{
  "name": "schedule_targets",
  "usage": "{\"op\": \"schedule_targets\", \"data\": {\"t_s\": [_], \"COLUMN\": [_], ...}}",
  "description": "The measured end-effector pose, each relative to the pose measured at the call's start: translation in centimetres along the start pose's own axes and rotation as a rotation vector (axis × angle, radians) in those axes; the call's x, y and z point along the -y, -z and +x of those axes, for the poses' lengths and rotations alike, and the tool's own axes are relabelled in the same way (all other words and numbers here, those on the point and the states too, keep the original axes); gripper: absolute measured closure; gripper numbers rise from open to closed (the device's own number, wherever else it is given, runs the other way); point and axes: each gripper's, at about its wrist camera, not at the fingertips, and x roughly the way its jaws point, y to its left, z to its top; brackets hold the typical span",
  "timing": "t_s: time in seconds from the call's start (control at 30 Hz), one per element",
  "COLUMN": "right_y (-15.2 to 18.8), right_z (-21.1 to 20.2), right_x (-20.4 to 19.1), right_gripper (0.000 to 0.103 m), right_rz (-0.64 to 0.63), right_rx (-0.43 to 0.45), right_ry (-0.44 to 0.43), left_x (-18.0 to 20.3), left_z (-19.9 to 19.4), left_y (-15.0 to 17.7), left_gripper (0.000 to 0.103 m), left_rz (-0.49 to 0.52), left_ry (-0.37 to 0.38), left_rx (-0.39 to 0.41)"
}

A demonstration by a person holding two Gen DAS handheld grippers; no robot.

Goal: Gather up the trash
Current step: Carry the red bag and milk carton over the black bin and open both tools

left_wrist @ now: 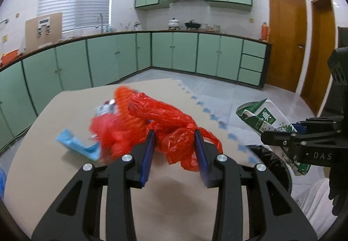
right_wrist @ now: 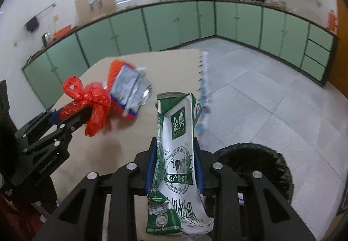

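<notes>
My left gripper (left_wrist: pixel 175 140) is closed on a crumpled red plastic bag (left_wrist: pixel 174 123), lifting it above the beige table (left_wrist: pixel 65 167); it also shows in the right wrist view (right_wrist: pixel 71 108), with the red bag (right_wrist: pixel 93 99) bunched in its fingers. My right gripper (right_wrist: pixel 174 154) is shut on a flattened green-and-white milk carton (right_wrist: pixel 176 154), held upright at the table's right edge, near the black-lined bin (right_wrist: pixel 254 167). The carton also shows in the left wrist view (left_wrist: pixel 261 118).
A blue wrapper (left_wrist: pixel 76 145) and a silver and orange snack packet (right_wrist: pixel 130 86) lie on the table under and beyond the red bag. The bin (left_wrist: pixel 271 165) stands on the tiled floor at the table's right. Green kitchen cabinets line the far walls.
</notes>
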Motion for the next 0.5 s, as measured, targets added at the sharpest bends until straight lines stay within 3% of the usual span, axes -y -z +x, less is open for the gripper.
{"op": "schedule_targets", "data": {"t_s": [0.23, 0.5], "right_y": [0.2, 2.0], "right_z": [-2.3, -3.6], "right_x": [4.8, 11.0], "right_gripper": [0.073, 0.073], "right_rz": [0.084, 0.202], "right_rx": [0.045, 0.06], "right_ry": [0.092, 0.196], "left_x": [5.4, 12.1], "left_z": [2.3, 6.2], "left_y": [-1.9, -2.5], "left_gripper": [0.069, 0.069], "left_rz": [0.044, 0.096], "left_ry": [0.106, 0.219], "left_rx": [0.018, -0.022]}}
